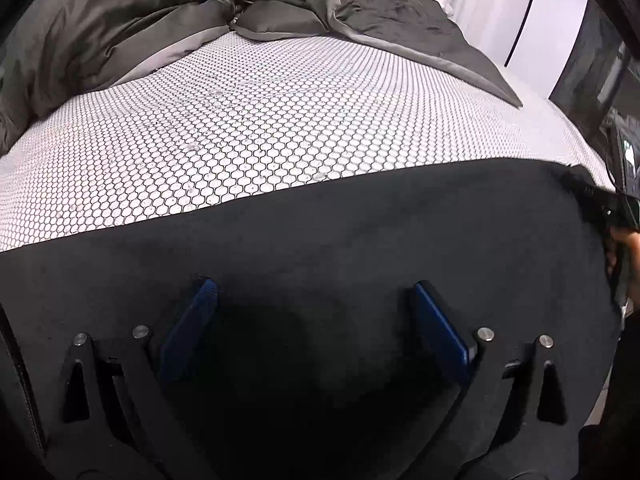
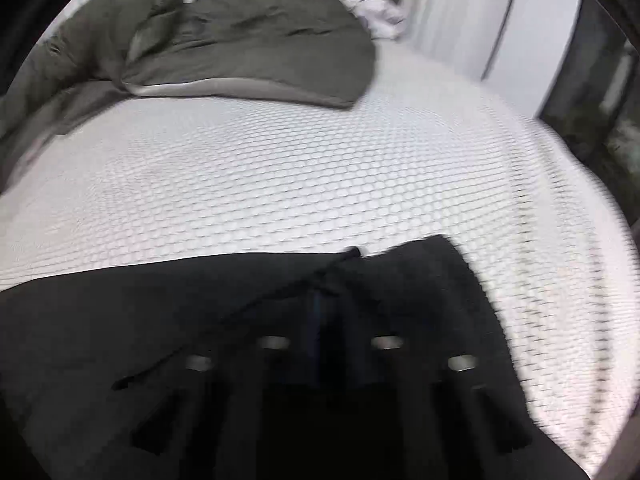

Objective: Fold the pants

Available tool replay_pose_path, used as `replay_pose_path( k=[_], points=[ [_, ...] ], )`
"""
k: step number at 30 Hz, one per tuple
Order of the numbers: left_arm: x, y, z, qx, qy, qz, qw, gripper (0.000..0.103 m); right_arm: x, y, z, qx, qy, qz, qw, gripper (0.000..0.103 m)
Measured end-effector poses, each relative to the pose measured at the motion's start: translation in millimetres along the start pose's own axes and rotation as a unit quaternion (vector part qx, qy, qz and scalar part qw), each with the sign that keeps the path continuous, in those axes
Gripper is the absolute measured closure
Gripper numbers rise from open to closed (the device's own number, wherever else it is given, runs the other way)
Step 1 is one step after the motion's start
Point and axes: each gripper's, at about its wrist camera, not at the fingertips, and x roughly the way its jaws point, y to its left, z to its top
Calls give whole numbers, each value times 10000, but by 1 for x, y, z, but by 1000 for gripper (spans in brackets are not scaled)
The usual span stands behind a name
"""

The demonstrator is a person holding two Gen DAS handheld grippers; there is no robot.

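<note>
The black pants (image 1: 320, 232) lie flat across the near part of a bed with a white honeycomb-patterned cover (image 1: 260, 128). My left gripper (image 1: 312, 296) is open, its blue pads (image 1: 436, 328) spread just above the pants and holding nothing. In the blurred right wrist view the pants (image 2: 160, 320) reach to a raised end on the right. My right gripper (image 2: 332, 300) is shut on a bunched ridge of the pants fabric there. The right gripper also shows at the far right edge of the left wrist view (image 1: 622, 216).
A rumpled dark grey duvet (image 1: 120, 20) and pillows (image 2: 248, 48) cover the far side of the bed. A white wall and door (image 1: 532, 20) stand at the far right, with dark furniture (image 1: 600, 72) beside the bed's right edge.
</note>
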Motion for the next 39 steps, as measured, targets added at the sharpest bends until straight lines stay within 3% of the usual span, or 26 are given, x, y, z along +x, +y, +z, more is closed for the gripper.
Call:
replay_pose_path(
  k=[1, 3, 6, 8, 9, 10, 12, 14, 15, 19, 22, 24, 26, 29, 31, 34, 37, 39],
  points=[
    [1, 2, 1, -25, 17, 36, 10000, 6, 0, 7, 1, -109, -16, -133, 9998, 98],
    [-1, 3, 2, -102, -11, 110, 9999, 6, -10, 28, 0, -460, -89, -394, 9981, 88],
    [-18, -1, 1, -74, -264, 81, 9996, 7, -45, 42, -11, -480, -268, 63, 9985, 74],
    [-30, -12, -2, 103, -378, -161, 9991, 6, -76, 52, -26, -293, -491, 805, 9951, 51],
    [-34, -20, -6, 263, -392, -288, 9985, 6, -87, 61, -37, -266, -574, 992, 9931, 30],
    [-35, -27, -9, 473, -340, -350, 9977, 6, -95, 74, -46, -350, -599, 1092, 9916, 25],
    [-34, -33, -17, 809, -160, -253, 9963, 6, -100, 97, -69, -779, -488, 1253, 9879, 25],
    [-35, -25, -26, 866, 30, 97, 9962, 6, -97, 116, -91, -1352, -387, 1058, 9844, 25],
    [-37, -12, -32, 772, 103, 241, 9967, 6, -97, 118, -97, -1433, -432, 927, 9844, 24],
    [-57, 66, -58, -34, 135, 522, 9985, 6, -109, 91, -118, -1076, -381, 1050, 9879, 22],
    [-75, 109, -76, -364, -19, 1246, 9915, 7, -108, 64, -127, -1057, -465, 194, 9931, 16],
    [-88, 125, -89, -698, -218, 1059, 9917, 12, -101, 46, -125, -798, -414, 261, 9956, 15],
    [-107, 118, -102, -681, -406, 1042, 9914, 13, -94, 36, -120, -587, -346, 482, 9965, 15],
    [-149, 115, -118, -864, -851, 925, 9883, 13, -97, 42, -122, -732, -400, 387, 9958, 14],
    [-184, 131, -134, -1401, -1255, 655, 9800, 6, -102, 41, -127, -848, -433, 362, 9948, 14],
    [-209, 161, -158, -2218, -1567, 646, 9602, 1, -105, 35, -132, -803, -426, 465, 9948, 13],
    [-204, 193, -171, -2860, -1243, 751, 9472, 2, -103, 35, -136, -794, -421, 512, 9946, 12],
    [-189, 216, -164, -3174, -1165, 392, 9403, 5, -103, 36, -136, -821, -437, 492, 9945, 12]
  ],
)
